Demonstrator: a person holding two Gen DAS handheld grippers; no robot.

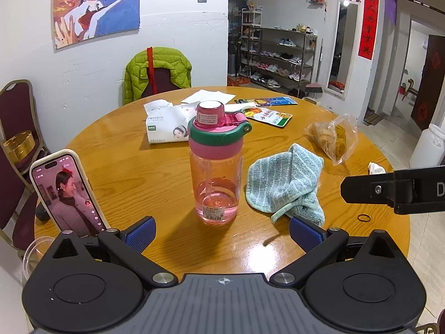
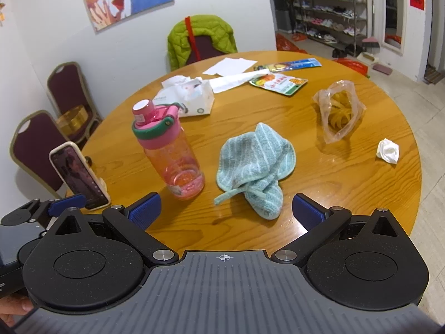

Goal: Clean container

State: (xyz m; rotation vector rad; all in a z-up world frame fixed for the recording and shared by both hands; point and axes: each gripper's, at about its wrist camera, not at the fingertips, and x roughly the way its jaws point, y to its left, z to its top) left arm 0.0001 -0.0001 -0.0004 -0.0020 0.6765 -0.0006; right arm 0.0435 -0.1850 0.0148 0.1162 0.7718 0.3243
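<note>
Pink translucent plastic bottle with a green-banded pink flip lid [image 1: 214, 164] stood upright on the round wooden bench [image 1: 139, 167], lid shut, just left of a crumpled pale-teal striped cloth [image 1: 286, 183] that lay apart from it. My left gripper [image 1: 221, 232] hung low at the near edge, its blue-padded fingers [image 1: 140, 233] spread wide with nothing between them, lined up on the bottle. My right gripper [image 2: 226, 211] was likewise spread and empty, facing the cloth [image 2: 254, 164], with the bottle [image 2: 169, 150] off to its left. No water, suds or wet marks that I could make out on bottle or bench; a little pinkish pooling at the bottle's base may only have been tint. Judgement: neither gripper held anything, so the scene fitted either a wipe yet to come or a bottle wiped and cloth put down again. The pictures did not settle which.
</note>
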